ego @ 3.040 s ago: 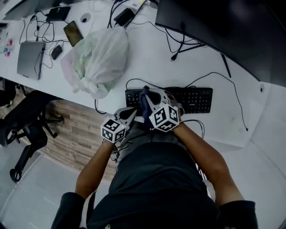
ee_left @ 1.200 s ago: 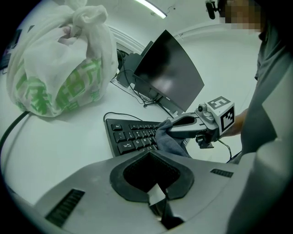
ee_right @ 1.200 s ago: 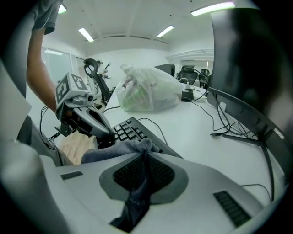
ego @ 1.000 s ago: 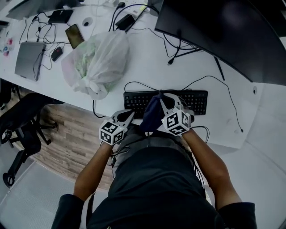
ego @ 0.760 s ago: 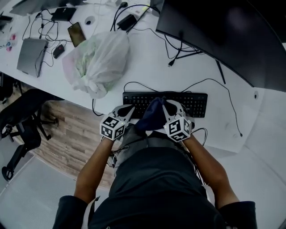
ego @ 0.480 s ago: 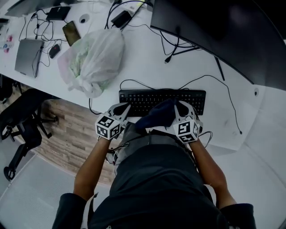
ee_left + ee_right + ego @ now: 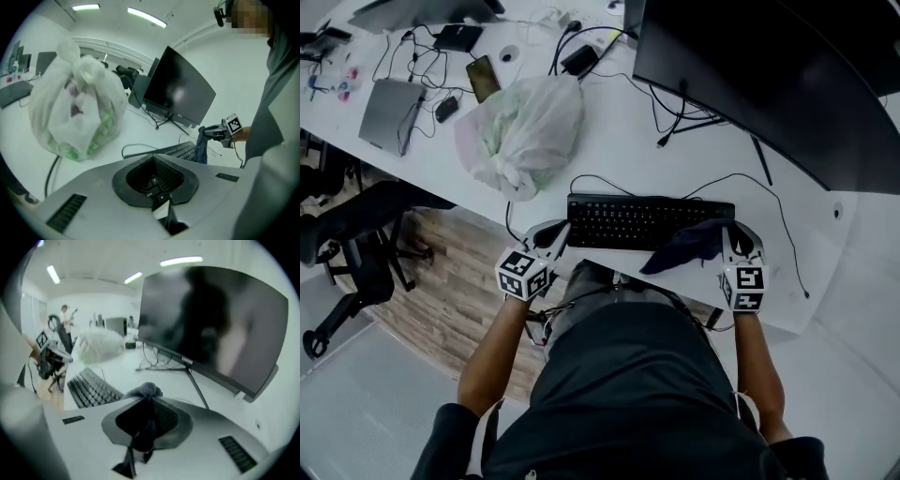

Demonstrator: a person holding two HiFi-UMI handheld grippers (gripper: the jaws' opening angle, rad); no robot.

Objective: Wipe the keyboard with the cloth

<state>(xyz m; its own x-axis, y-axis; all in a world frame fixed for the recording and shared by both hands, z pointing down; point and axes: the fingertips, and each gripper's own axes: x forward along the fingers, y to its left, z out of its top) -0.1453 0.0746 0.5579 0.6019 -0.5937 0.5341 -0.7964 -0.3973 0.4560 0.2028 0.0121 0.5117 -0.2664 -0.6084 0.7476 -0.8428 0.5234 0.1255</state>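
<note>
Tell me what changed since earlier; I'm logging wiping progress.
The right hand-held gripper, still shut on the cloth, moved it rightward along the keyboard, from left of middle to its right end. The left hand-held gripper stays at the keyboard's left corner.

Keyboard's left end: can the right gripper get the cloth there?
Probably yes: the right gripper holds the cloth at the keyboard's right end; the keys between are bare, but the left gripper sits by the left end.
</note>
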